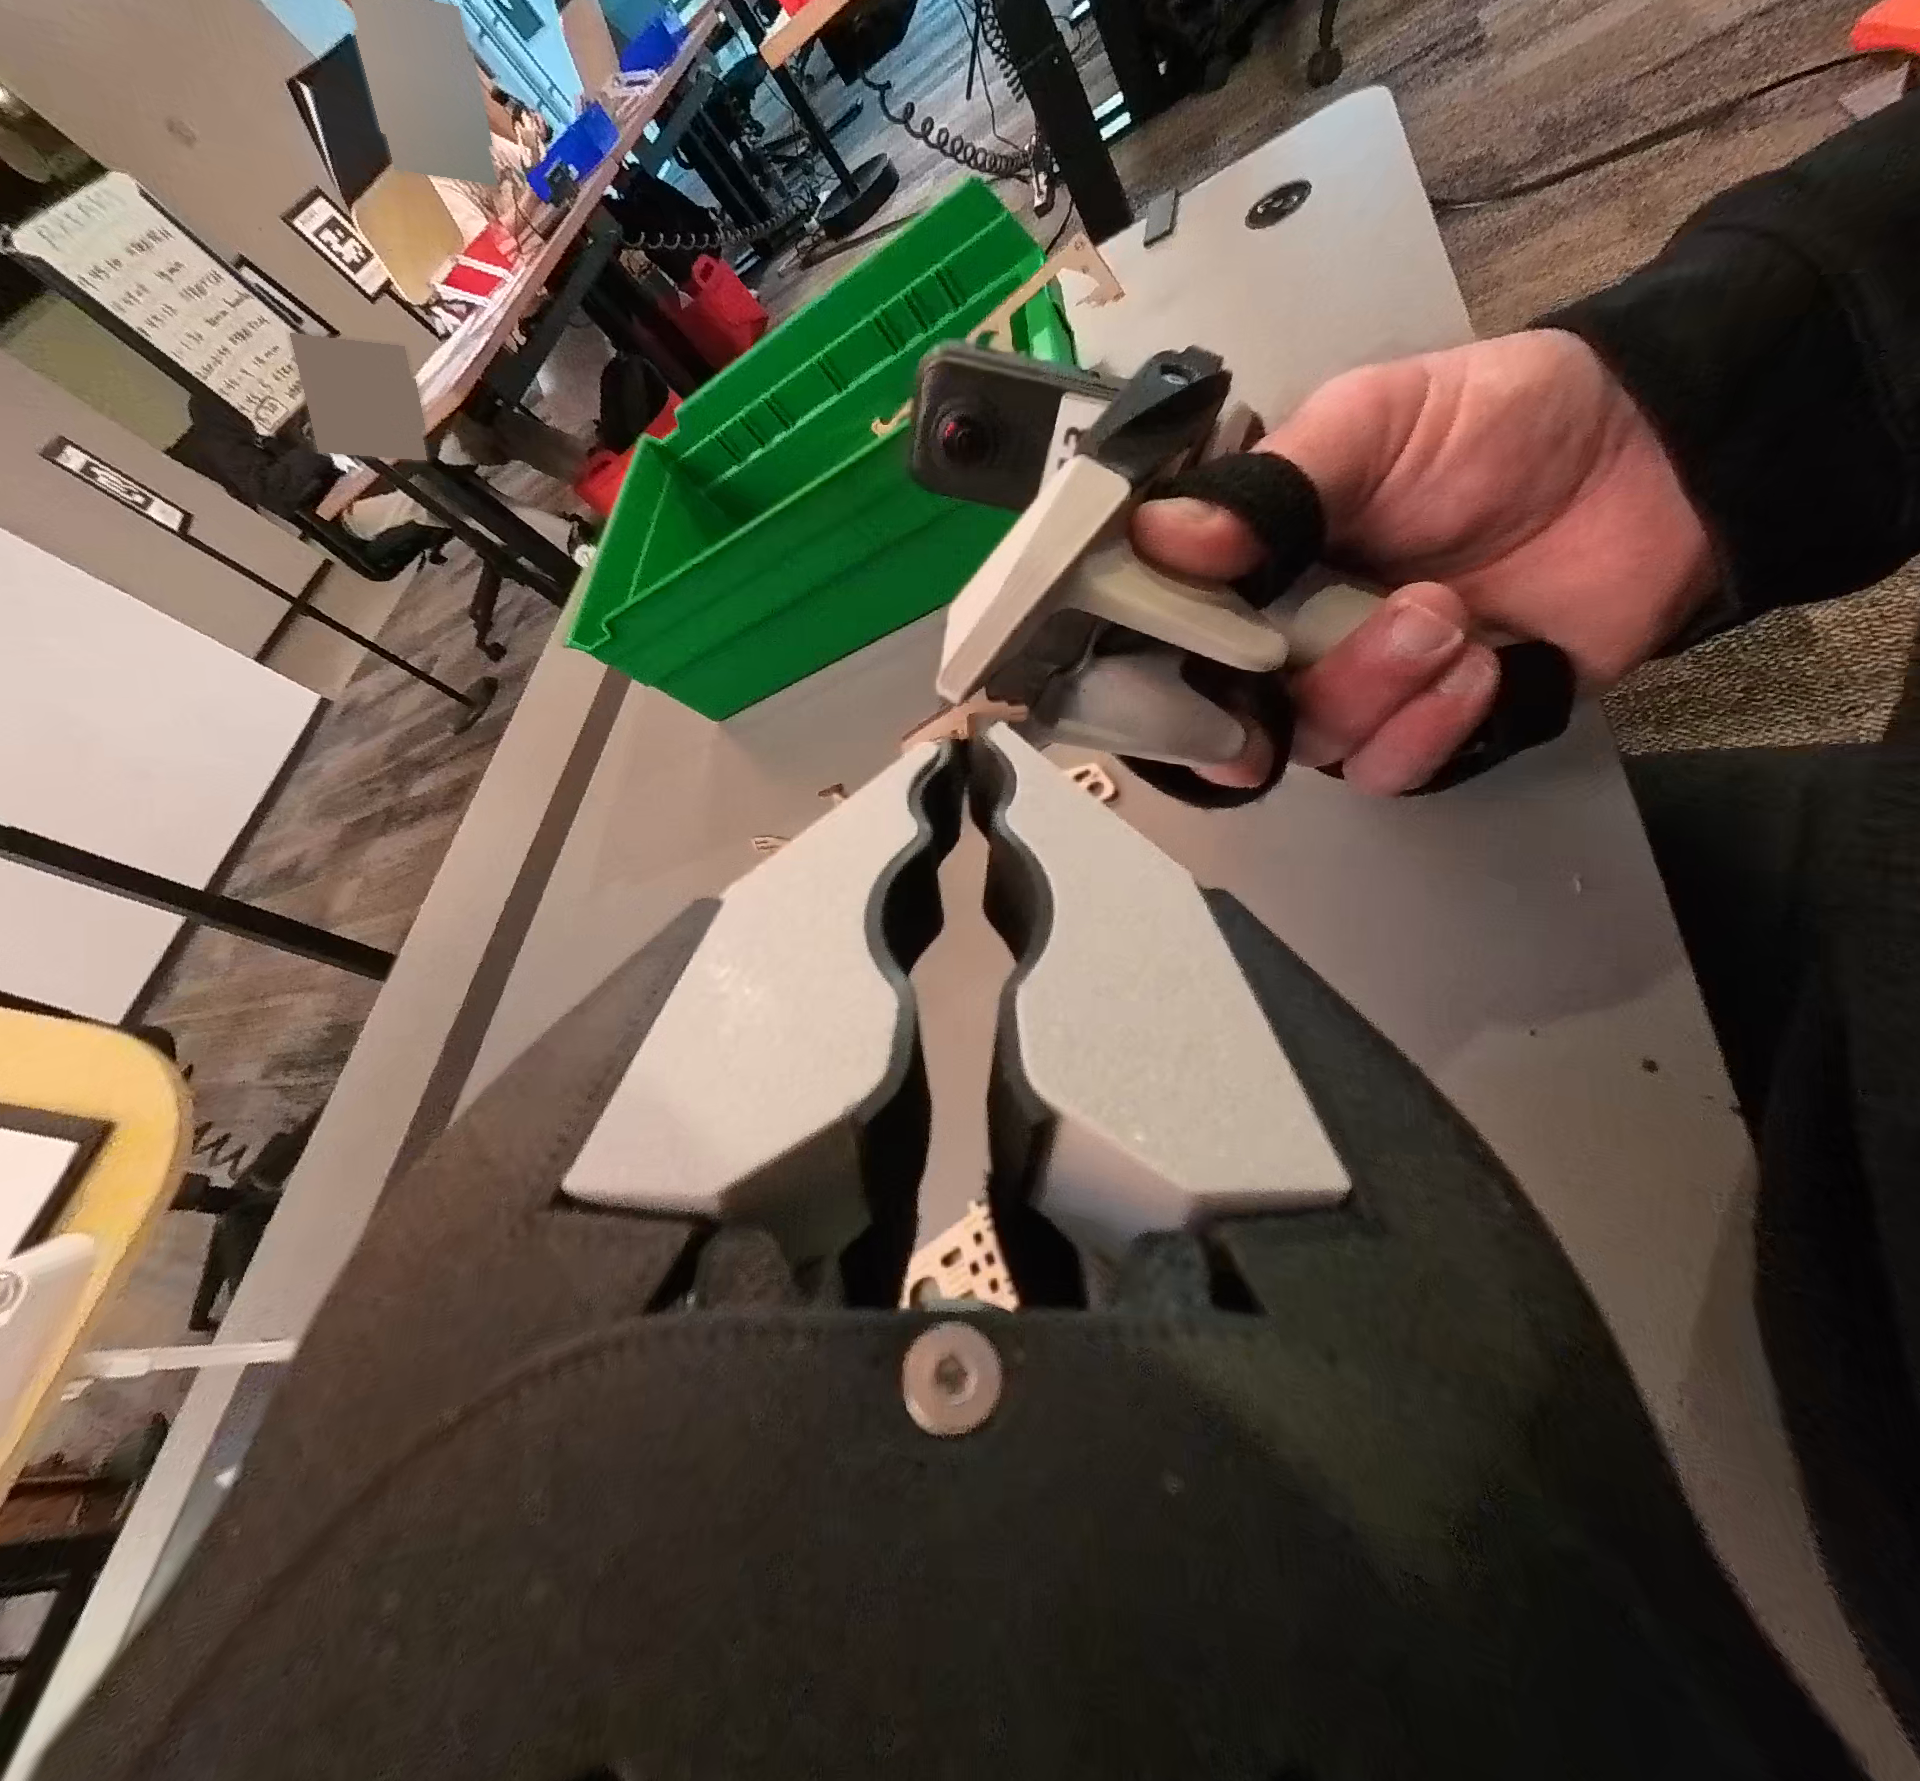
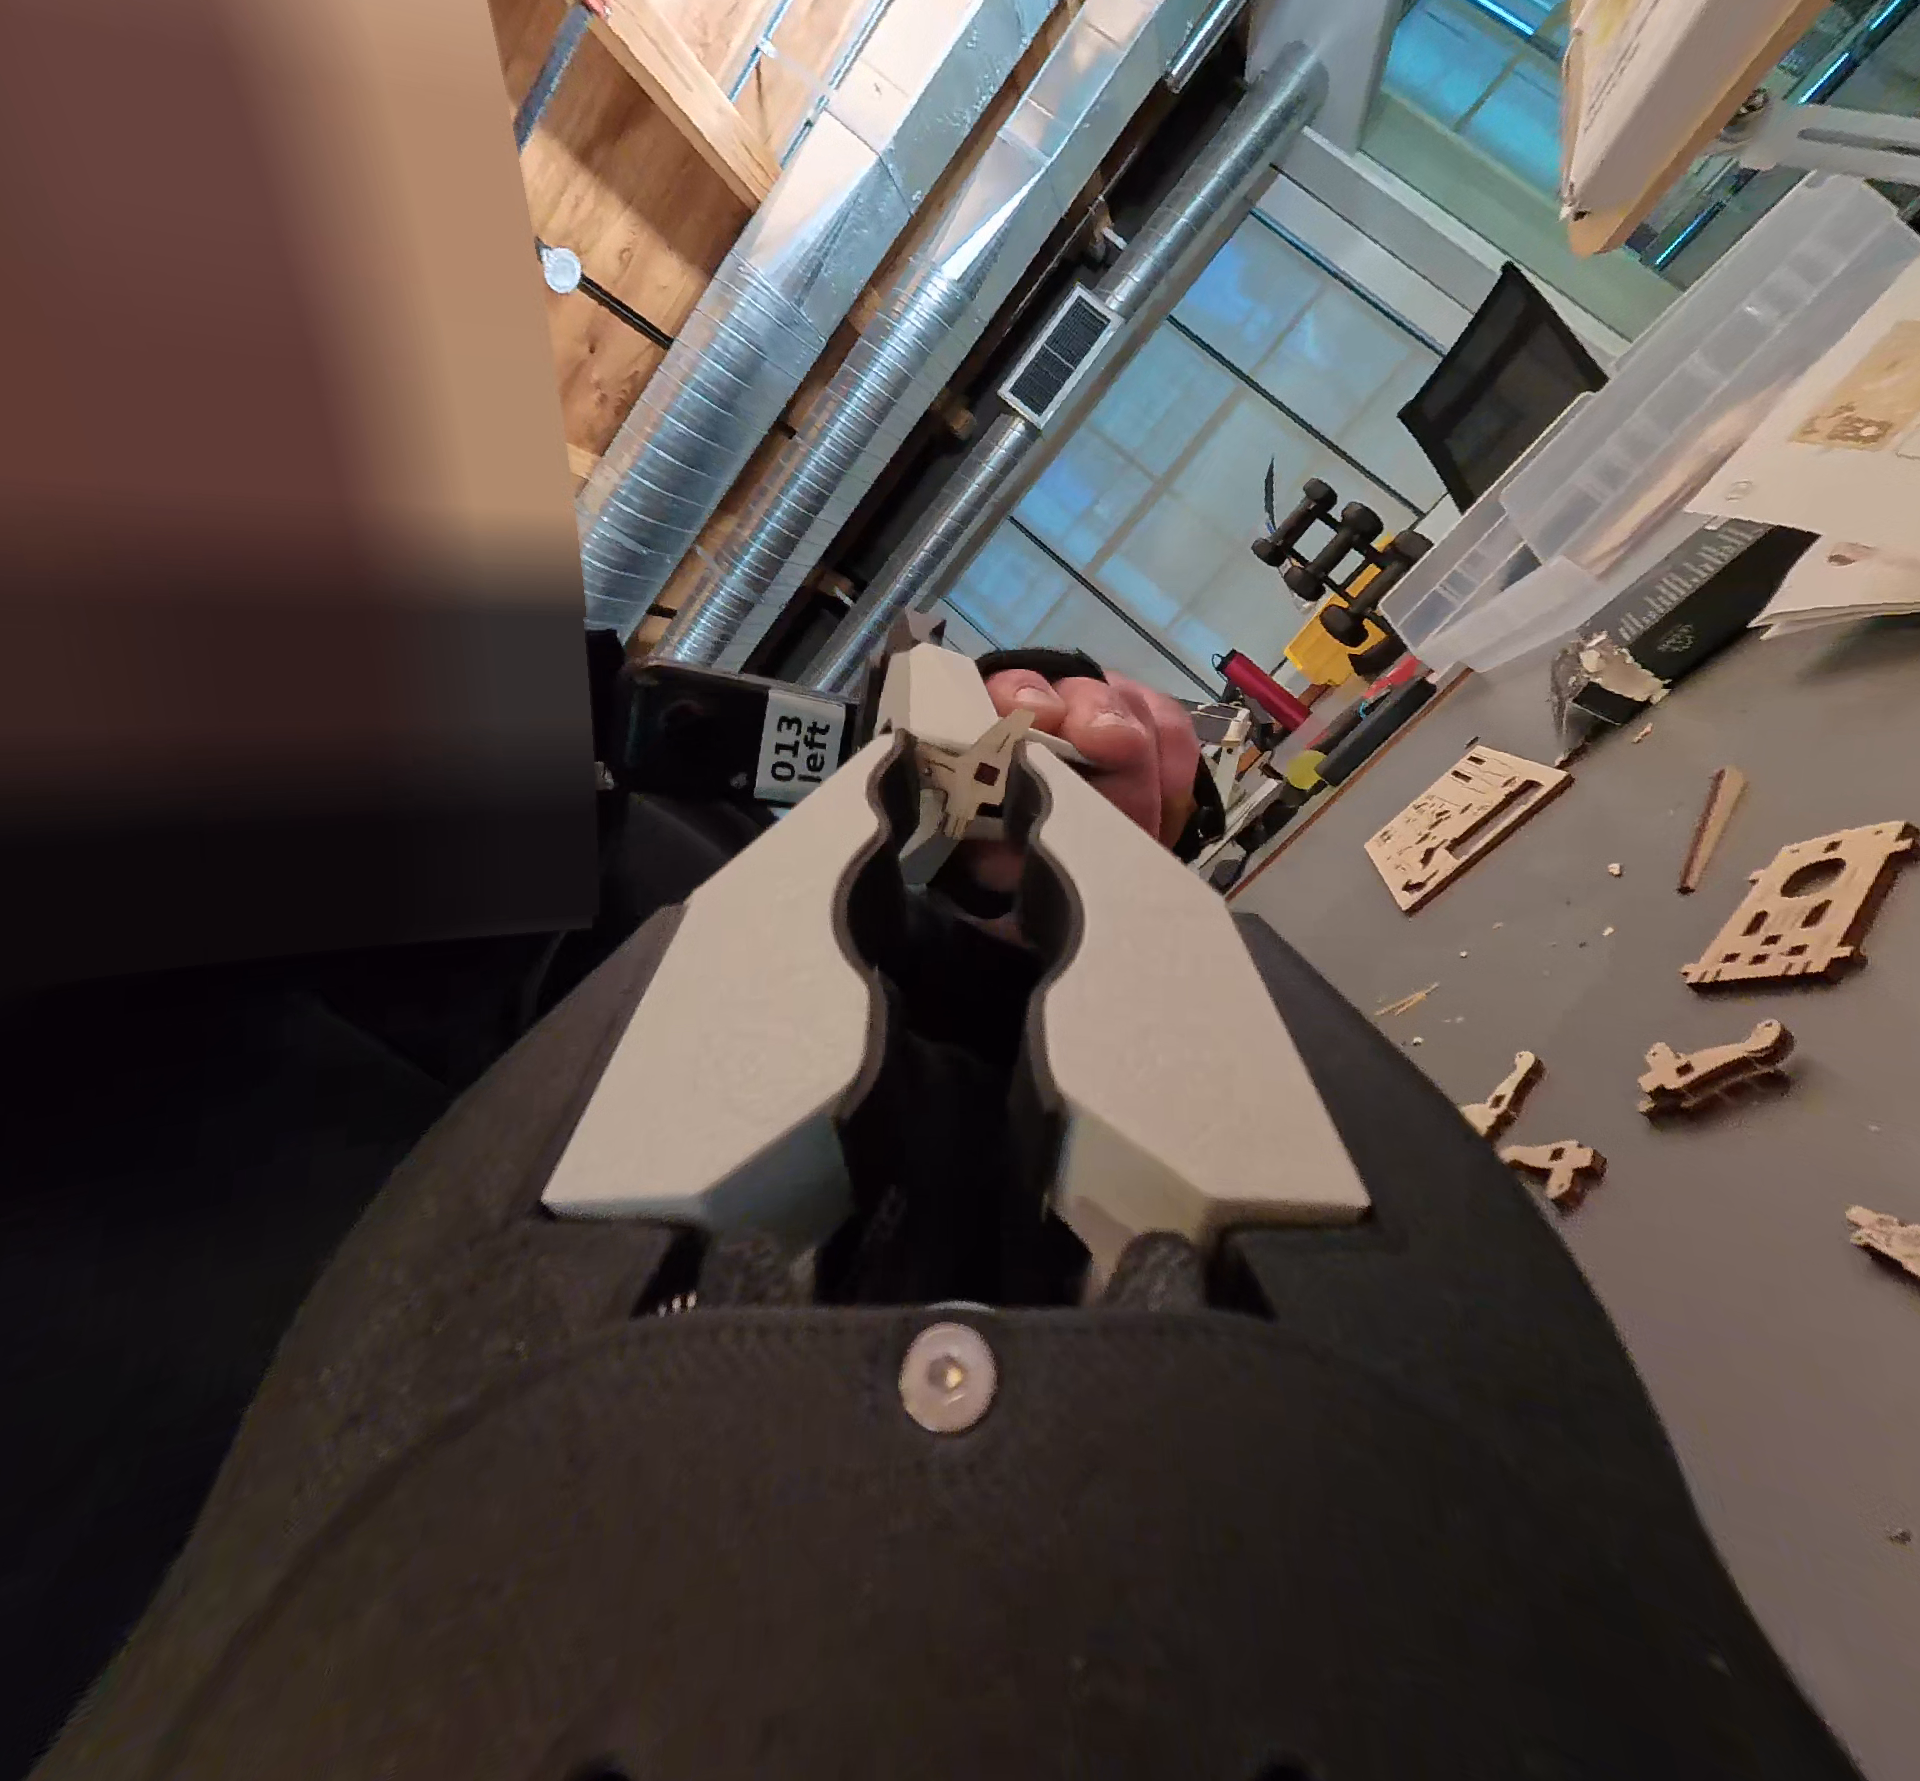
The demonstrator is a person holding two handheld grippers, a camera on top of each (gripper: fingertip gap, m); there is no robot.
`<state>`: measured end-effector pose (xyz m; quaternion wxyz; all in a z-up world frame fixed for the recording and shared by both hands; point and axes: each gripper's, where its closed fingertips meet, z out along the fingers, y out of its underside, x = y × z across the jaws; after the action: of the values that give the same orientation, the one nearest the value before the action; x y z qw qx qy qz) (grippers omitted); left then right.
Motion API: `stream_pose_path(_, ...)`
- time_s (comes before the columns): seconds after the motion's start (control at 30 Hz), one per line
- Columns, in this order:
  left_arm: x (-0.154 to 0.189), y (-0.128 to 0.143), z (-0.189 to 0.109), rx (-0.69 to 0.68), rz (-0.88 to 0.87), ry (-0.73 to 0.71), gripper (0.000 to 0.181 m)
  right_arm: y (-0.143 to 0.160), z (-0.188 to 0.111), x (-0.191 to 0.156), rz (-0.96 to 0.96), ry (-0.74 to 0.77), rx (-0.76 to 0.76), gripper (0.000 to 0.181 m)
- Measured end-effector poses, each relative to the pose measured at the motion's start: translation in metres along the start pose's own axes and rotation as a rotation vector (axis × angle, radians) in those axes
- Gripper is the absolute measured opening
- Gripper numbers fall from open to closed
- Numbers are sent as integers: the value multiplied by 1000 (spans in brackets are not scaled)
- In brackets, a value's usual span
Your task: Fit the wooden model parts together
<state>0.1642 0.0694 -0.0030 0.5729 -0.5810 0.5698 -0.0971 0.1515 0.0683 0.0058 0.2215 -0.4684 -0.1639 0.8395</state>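
A small pale wooden part [image 2: 966, 781] with a dark square hole sits between the tips of my right gripper [image 2: 961, 760], which is shut on it. My left gripper [image 1: 962, 746] is shut, tip to tip with the right gripper [image 1: 961, 692], and a sliver of the wooden part [image 1: 951, 721] shows where they meet. In the right wrist view the left gripper's grey fingers [image 2: 935, 687] close on the part from the far side. Both are held above the grey table [image 1: 1403, 1004]. A hand [image 1: 1455, 526] holds the right gripper.
A green bin [image 1: 810, 505] stands beyond the grippers. Loose wooden parts lie on the table: a square plate with a round hole [image 2: 1797, 910], a cut sheet [image 2: 1465, 827], a thin stick [image 2: 1704, 827] and small pieces [image 2: 1714, 1071]. A clear plastic box [image 2: 1662, 484] is further back. Less than 4 cm separates the two grippers' tips.
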Motion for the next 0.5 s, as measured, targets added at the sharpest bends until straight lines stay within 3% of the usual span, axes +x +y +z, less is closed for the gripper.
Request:
stream_pose_path(0.27,-7,-7,-8,54,-95,-10,0,3,-5,-4,-45,17,-15,13)
stream_pose_path(0.3,-24,-5,-19,52,-147,-44,0,-9,-14,-3,-43,29,56,13)
stream_pose_path(0.37,-32,4,-26,38,-134,-52,0,-45,-64,5,-43,96,240,11)
stream_pose_path(0.43,-4,8,-13,15,-80,34,0,-19,-44,3,-125,155,36,15)
stream_pose_path(0.5,-7,12,-11,38,-164,28,0,-14,-25,-9,-130,87,-2,15)
